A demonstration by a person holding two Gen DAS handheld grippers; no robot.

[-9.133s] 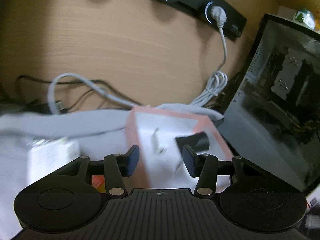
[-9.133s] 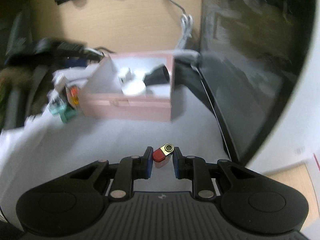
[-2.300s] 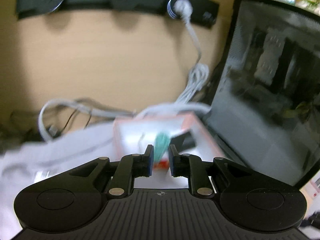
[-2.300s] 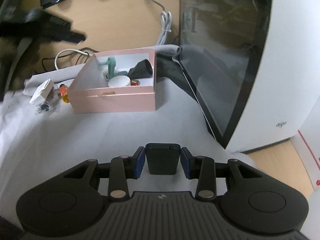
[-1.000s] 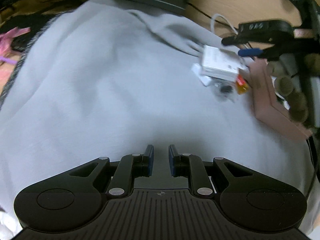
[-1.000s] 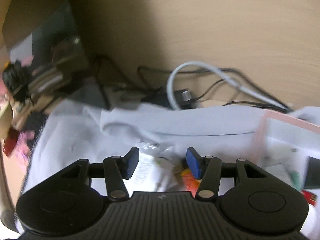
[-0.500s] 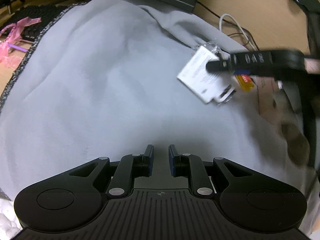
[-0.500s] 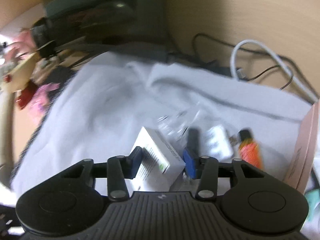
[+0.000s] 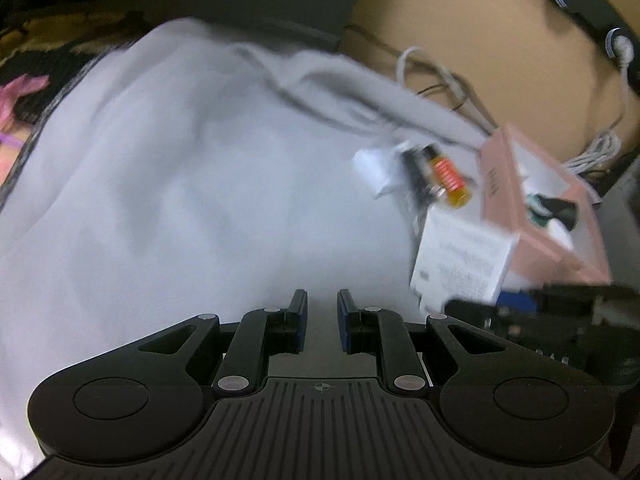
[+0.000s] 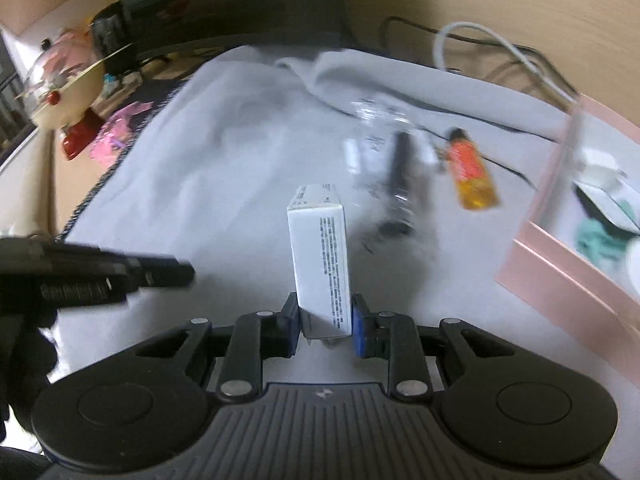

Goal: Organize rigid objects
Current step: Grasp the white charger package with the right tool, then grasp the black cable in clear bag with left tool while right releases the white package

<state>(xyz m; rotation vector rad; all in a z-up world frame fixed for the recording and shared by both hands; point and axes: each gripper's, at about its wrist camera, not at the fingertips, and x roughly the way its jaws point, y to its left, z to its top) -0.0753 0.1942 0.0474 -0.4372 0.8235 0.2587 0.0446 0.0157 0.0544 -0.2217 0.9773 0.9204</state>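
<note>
One grey cloth (image 10: 224,152) over the work surface, largest thing in sight; one pink box (image 10: 560,264) at its right side, open-topped, already holding a few pieces: a teal item (image 10: 600,240), a white block (image 10: 600,164), something dark, exact tally inside not readable through the blur; one white carton (image 10: 320,256) with fine print down its side, between the jaws of the right gripper (image 10: 325,322), jaws closing, both pads against the carton's flanks, carton upright and apparently clear of the cloth, though contact underneath not certain; from the left wrist view the same carton just in front of the pink box's near wall; one black stick-like item (image 10: 400,188) in clear wrapping, loose on the cloth; one orange lighter (image 10: 470,168) beside it, near the box; one small white piece (image 9: 374,168) next to those, identity unclear; left gripper (image 9: 322,320) shut, nothing between its fingers, parked over bare cloth. Step in hand, by judgement: carrying the carton toward the box. Next move likely calls for lifting above the rim, finding a gap among the contents, then release; about three loose items left afterwards.
</note>
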